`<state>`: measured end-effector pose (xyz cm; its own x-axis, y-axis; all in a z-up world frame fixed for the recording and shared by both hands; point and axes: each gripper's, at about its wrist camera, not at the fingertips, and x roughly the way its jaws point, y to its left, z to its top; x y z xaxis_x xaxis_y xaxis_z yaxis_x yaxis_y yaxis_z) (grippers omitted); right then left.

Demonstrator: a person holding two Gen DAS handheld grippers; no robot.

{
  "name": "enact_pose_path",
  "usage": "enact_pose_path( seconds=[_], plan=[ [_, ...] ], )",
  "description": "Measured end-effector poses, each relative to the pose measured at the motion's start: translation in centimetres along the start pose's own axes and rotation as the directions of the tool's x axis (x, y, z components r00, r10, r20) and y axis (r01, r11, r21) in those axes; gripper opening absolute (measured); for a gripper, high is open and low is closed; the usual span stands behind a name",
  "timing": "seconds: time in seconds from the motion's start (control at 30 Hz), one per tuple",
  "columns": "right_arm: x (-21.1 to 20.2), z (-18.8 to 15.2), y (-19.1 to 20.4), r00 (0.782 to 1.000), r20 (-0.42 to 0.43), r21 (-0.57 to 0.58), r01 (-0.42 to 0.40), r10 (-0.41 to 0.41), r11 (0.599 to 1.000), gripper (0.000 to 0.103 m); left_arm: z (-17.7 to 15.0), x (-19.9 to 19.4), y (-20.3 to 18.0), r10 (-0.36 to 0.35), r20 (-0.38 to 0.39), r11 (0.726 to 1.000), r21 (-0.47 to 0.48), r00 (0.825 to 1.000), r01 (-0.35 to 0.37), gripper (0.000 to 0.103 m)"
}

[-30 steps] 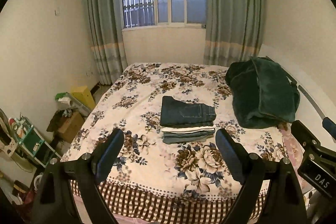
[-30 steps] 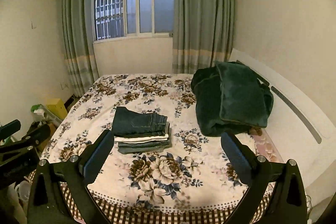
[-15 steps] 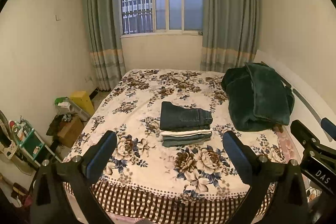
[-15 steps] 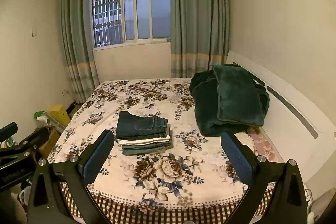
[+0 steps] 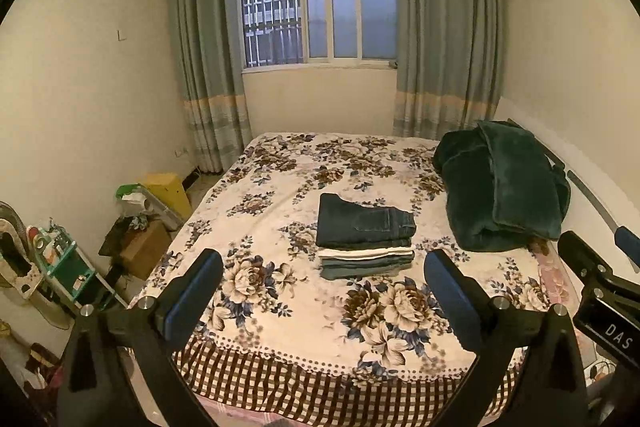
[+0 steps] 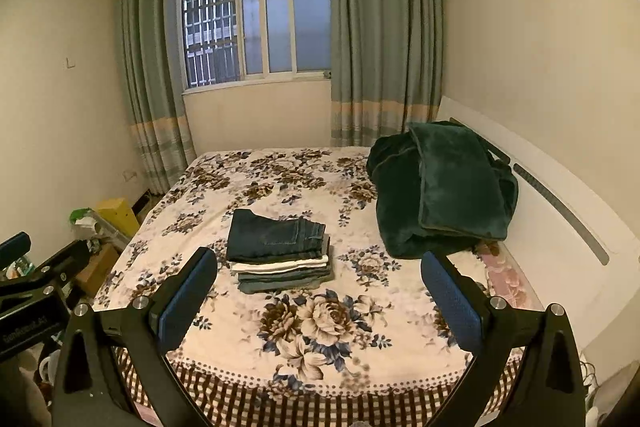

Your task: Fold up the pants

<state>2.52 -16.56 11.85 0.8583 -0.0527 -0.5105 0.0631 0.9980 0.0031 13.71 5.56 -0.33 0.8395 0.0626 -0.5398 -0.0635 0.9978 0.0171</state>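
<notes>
A stack of folded pants (image 5: 366, 241) lies in the middle of a floral-covered bed (image 5: 280, 291), dark blue jeans on top. It also shows in the right wrist view (image 6: 280, 251). My left gripper (image 5: 322, 283) is open and empty, held back over the foot of the bed, well short of the stack. My right gripper (image 6: 318, 285) is open and empty too, at about the same distance. Each gripper's body shows at the edge of the other's view.
A dark green blanket (image 5: 500, 187) lies heaped at the bed's right side against the white headboard (image 6: 560, 227). Boxes and clutter (image 5: 132, 227) stand on the floor left of the bed. A curtained window (image 5: 320, 3) is in the far wall.
Both grippers have drawn back and up from the bed; the pants stack looks smaller and farther. The stack has not moved.
</notes>
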Motion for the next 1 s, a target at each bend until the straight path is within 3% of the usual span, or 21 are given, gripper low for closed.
enact_pose_path(
  seconds=[1.0],
  plan=[
    [0.9, 0.4, -0.9, 0.999, -0.017, -0.009, -0.028, 0.028, 1.0, 0.103, 0.4, -0.1, -1.4, -0.005, -0.004, 1.0, 0.005, 1.0, 0.005, 0.103]
  ],
)
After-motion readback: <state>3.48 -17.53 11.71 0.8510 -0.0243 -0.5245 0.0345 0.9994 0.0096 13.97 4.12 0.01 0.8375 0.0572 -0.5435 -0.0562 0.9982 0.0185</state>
